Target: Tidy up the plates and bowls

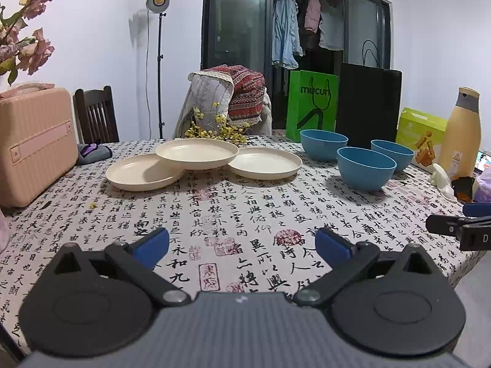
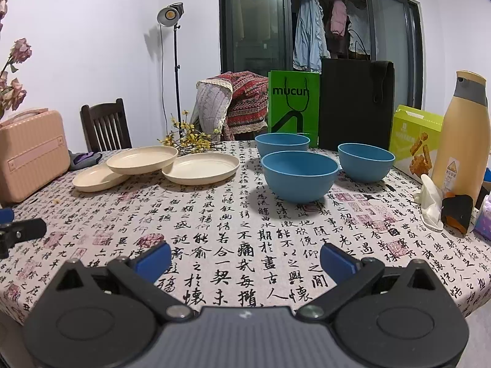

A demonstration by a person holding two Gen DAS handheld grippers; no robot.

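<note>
Three cream plates lie toward the table's far left: a left plate (image 1: 142, 173), a right plate (image 1: 265, 163), and a middle plate (image 1: 196, 152) resting across both. Three blue bowls stand to their right: a near bowl (image 1: 365, 168), a far-left bowl (image 1: 323, 144) and a far-right bowl (image 1: 392, 154). In the right wrist view the near bowl (image 2: 300, 174) stands straight ahead and the plates (image 2: 201, 168) lie left. My left gripper (image 1: 242, 243) and right gripper (image 2: 245, 259) both hover open over the near tablecloth, nothing between their blue pads.
A pink case (image 1: 33, 144) stands at the table's left edge. A green bag (image 1: 311, 104), a black bag (image 1: 368, 107), a snack box (image 1: 420, 135) and a tall bottle (image 1: 462, 132) line the back and right. A white glove (image 2: 429, 202) lies near the bottle.
</note>
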